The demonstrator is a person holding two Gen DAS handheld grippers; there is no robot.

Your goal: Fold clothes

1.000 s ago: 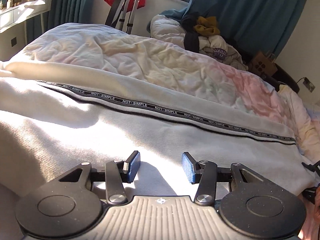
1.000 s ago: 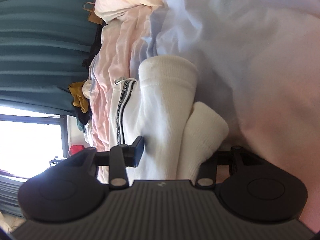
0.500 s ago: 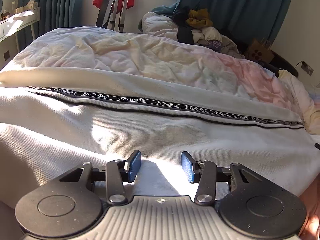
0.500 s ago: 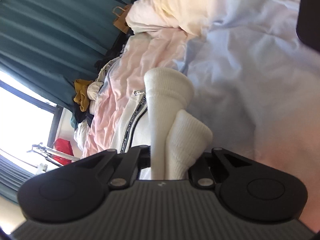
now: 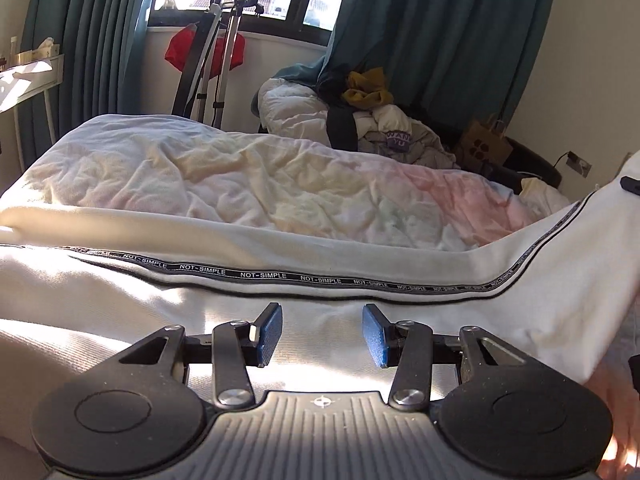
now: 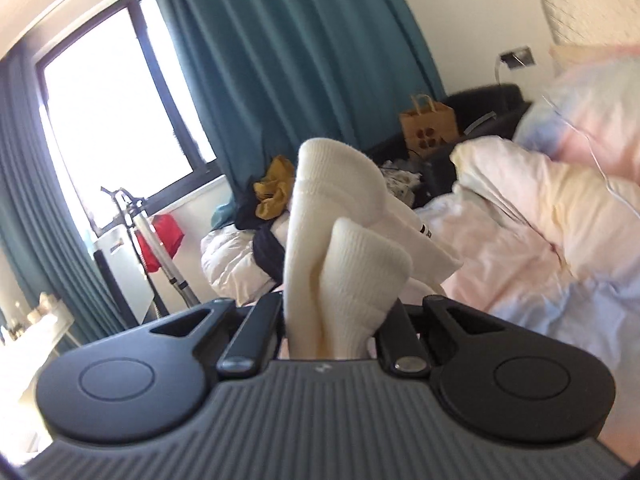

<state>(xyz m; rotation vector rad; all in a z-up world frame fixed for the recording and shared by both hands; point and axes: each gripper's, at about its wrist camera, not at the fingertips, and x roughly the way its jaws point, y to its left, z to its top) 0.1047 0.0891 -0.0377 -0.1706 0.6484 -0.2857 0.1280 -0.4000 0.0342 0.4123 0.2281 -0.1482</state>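
Observation:
White trousers (image 5: 280, 304) with a black "NOT-SIMPLE" side tape (image 5: 256, 274) lie stretched across the bed. My left gripper (image 5: 322, 334) is open, low over the cloth near its near edge, holding nothing. The trousers' right end (image 5: 580, 256) rises off the bed at the right edge. In the right wrist view my right gripper (image 6: 332, 320) is shut on the ribbed white cuffs (image 6: 340, 248), which stand up between the fingers and hide the pads.
The bed carries a crumpled pastel duvet (image 5: 280, 184) and pillows (image 6: 532, 200). Beyond it are a pile of clothes (image 5: 360, 120), a clothes steamer stand (image 5: 216, 52), a paper bag (image 6: 430, 124), teal curtains and a window.
My right gripper closed on the cuffs and lifted them up off the bed, swinging its view toward the window. My left gripper stayed open and tilted up a little.

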